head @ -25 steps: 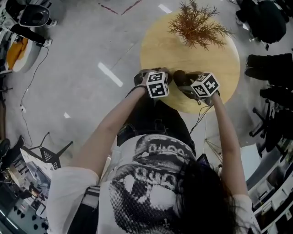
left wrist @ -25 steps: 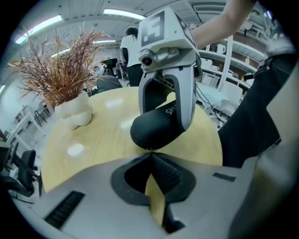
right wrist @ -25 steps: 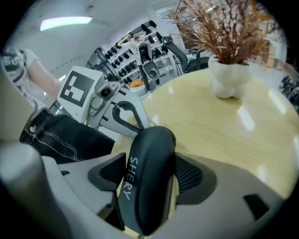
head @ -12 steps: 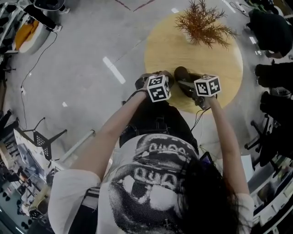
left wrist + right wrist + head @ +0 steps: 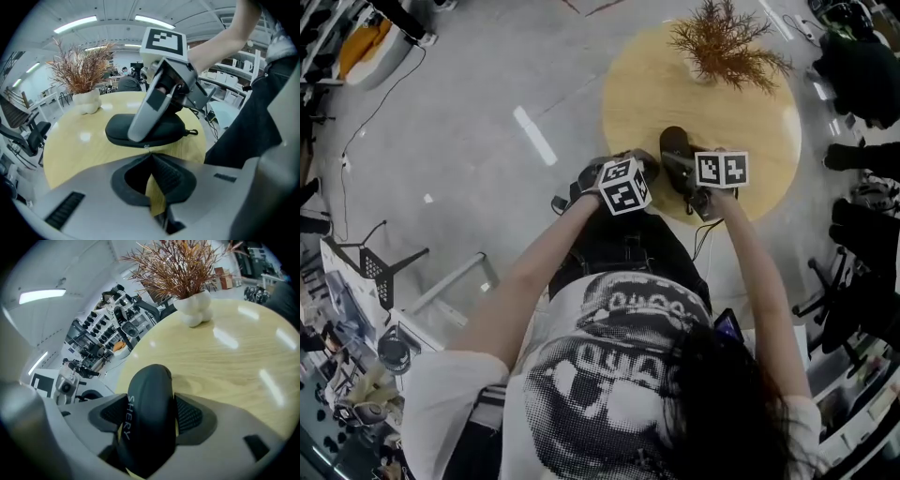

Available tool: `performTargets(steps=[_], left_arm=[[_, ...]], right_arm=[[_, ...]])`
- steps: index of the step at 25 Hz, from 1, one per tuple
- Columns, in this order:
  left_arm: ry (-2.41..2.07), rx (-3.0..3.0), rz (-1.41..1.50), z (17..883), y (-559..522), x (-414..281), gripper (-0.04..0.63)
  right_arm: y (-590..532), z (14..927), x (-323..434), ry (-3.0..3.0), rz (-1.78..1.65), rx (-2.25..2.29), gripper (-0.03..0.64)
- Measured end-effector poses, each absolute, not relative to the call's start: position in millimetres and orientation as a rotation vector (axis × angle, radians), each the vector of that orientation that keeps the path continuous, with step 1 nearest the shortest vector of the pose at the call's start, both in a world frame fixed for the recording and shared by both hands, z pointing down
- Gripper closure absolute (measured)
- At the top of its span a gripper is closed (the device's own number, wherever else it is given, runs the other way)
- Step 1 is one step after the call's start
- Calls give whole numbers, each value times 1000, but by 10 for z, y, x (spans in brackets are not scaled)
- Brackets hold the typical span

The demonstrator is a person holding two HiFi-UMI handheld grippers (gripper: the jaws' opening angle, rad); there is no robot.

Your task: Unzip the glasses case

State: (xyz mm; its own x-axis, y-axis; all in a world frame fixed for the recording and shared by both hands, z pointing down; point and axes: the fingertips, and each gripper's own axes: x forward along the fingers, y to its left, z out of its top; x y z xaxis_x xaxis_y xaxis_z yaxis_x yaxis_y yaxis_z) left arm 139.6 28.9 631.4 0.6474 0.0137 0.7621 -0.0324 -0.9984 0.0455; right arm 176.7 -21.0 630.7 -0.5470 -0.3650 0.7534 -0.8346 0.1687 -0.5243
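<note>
Round wooden counter (image 5: 759, 103), dried plant (image 5: 727, 42) at its far side. Black glasses case (image 5: 675, 150) lies flat on the counter near my edge. My right hand-held gripper (image 5: 151, 414) is clamped across one end of it. My left hand-held gripper (image 5: 149, 157) is pinched closed on the tiny zipper pull (image 5: 146, 147).

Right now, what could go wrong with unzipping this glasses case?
1. The left hand-held gripper seems to pinch only the end of the tiny zipper pull, so it may slip off once pulled.
2. The right hand-held gripper clamps the glasses case across its rounded shell, so the case could twist or pop out.
3. The case sits near the table edge closest to the person, so a slip might send it off.
</note>
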Motion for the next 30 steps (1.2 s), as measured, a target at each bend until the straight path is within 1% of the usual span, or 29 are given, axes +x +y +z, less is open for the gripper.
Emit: performTargets(steps=[4, 9, 12, 21, 26, 30], left_arm=[[-36, 2800, 1274, 6278, 393, 1363, 583], [-9, 2811, 1260, 6240, 589, 1310, 583], [-52, 2801, 1220, 6200, 624, 1269, 583], [-149, 2770, 1115, 6127, 688, 1157, 583], [-140, 2790, 1091, 6112, 776, 1282, 583], [-144, 2788, 1074, 6160, 756, 1322, 583]], right_arm=[[-240, 6302, 1774, -1962, 1433, 1224, 301], [-337, 6290, 1862, -1854, 1674, 1461, 308], [-364, 6278, 1884, -1818, 1762, 1542, 308], [-399, 6296, 1890, -1673, 1963, 1769, 316], [-429, 6302, 1919, -1596, 2088, 1896, 321], [-437, 6309, 1927, -1598, 2101, 1912, 321]])
